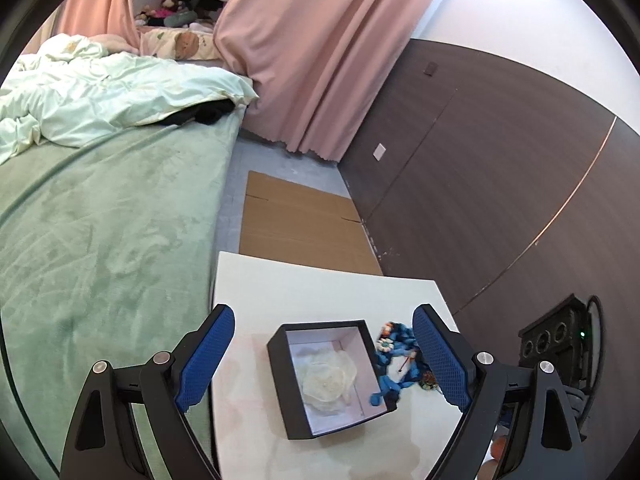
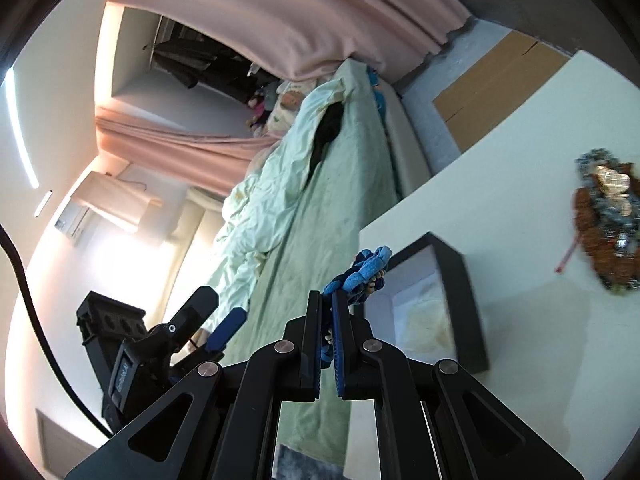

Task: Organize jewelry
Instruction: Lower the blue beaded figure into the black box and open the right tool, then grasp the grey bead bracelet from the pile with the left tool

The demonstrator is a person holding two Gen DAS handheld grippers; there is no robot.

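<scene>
A black jewelry box (image 1: 280,364) with a pale lining stands open on the white table (image 1: 320,292) and holds a cream fabric flower (image 1: 328,380). My left gripper (image 1: 324,328) is open and empty, its jaws either side of the box, above it. A blue beaded piece (image 1: 396,360) hangs at the box's right edge. My right gripper (image 2: 327,300) is shut on that blue beaded piece (image 2: 366,270), holding it over the box's (image 2: 468,300) near edge. A brown and grey beaded ornament (image 2: 608,228) lies on the table (image 2: 500,160) at the right.
A bed with a green sheet (image 1: 100,240) lies left of the table. Flat cardboard (image 1: 300,224) covers the floor beyond it. Pink curtains (image 1: 304,48) and a dark wood wall (image 1: 500,180) stand behind. A black device (image 1: 552,340) sits at the right.
</scene>
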